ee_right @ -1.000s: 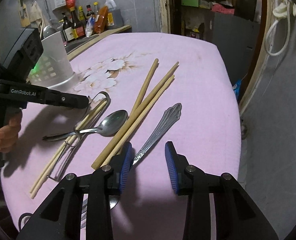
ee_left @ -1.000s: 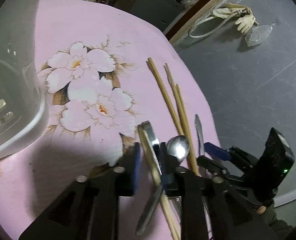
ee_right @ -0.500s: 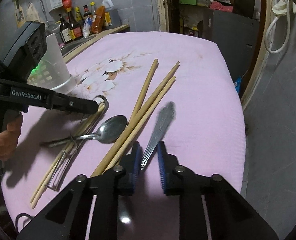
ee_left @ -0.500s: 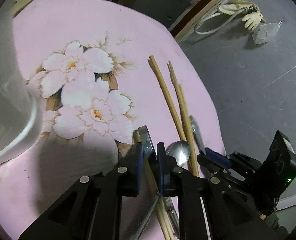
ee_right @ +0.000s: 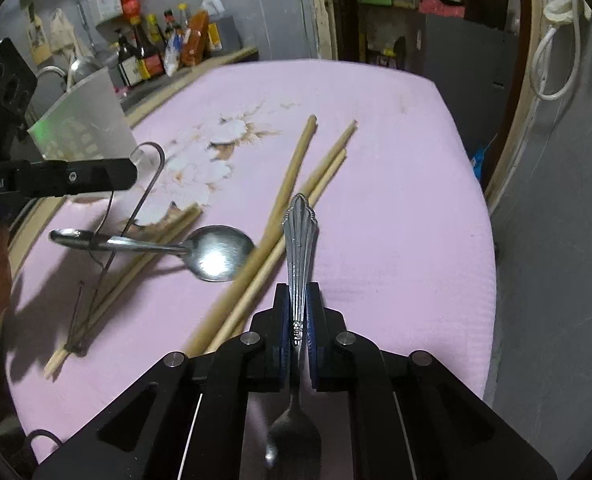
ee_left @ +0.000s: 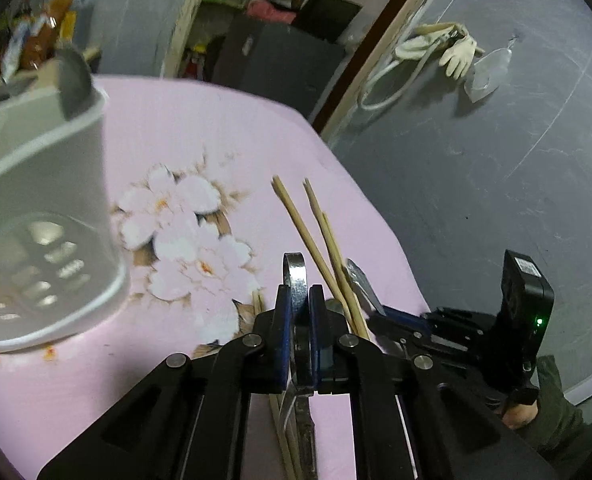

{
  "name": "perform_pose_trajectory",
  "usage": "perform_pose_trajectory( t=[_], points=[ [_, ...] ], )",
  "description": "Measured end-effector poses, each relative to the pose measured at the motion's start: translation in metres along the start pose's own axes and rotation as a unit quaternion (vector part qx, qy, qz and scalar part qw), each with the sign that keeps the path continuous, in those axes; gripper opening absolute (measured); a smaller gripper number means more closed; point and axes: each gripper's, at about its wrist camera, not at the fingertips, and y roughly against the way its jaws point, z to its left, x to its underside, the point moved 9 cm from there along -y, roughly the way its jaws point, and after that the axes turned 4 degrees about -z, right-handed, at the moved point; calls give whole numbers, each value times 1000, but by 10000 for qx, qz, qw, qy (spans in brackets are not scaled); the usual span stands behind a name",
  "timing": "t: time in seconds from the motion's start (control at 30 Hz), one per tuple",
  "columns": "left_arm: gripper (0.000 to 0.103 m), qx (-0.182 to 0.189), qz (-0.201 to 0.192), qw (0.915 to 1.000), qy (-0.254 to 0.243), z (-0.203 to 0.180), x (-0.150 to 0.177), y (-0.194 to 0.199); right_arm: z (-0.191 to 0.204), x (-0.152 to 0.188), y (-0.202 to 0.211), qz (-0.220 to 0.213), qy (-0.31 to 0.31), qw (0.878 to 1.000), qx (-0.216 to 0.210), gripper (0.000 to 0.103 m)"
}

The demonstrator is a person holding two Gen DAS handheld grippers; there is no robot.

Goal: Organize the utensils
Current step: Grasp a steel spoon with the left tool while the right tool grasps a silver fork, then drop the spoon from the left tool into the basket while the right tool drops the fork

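Observation:
My left gripper (ee_left: 296, 300) is shut on the looped metal handle of a wire utensil (ee_left: 294, 276) and lifts that end off the pink cloth; it also shows in the right wrist view (ee_right: 144, 184). My right gripper (ee_right: 297, 300) is shut on the ornate handle of a silver spoon (ee_right: 299, 232), held above the cloth with its bowl hanging below the fingers. A plain spoon (ee_right: 212, 250) and long wooden chopsticks (ee_right: 292, 184) lie on the cloth. The white slotted utensil holder (ee_left: 36, 208) stands at the left.
The table has a pink cloth with a flower print (ee_left: 188, 236). Thinner chopsticks (ee_right: 124, 276) lie under the wire utensil. Bottles (ee_right: 164, 52) stand on a shelf behind. The table edge drops to a grey floor (ee_left: 495, 184) on the right.
Both grippers closed from open. The left one took the wire utensil's loop and raised it. The right one took the ornate spoon's handle and lifted it.

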Motion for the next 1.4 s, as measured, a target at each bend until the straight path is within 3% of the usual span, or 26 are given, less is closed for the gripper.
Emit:
perform_pose_trajectory(
  t=[0.3, 0.5, 0.8, 1.13, 1.4],
  points=[
    [5, -241, -930, 9950, -285, -16, -11, 49, 7, -8, 42, -1055, -133, 9941, 213, 5],
    [4, -497, -1609, 9846, -472, -29, -17, 78, 23, -23, 73, -1987, -41, 9793, 374, 5],
    [4, -661, -2155, 9722, -631, -30, -38, 124, 45, -72, 103, -2925, -53, 9559, 239, 5],
    [4, -1066, -2677, 9563, -492, 10, -76, 183, 95, -146, 122, -3541, 409, 9340, -252, 5],
    [4, -1759, -3176, 9308, -416, 57, -105, 231, 146, -189, 115, -3836, 658, 9188, -657, 5]
  ],
)
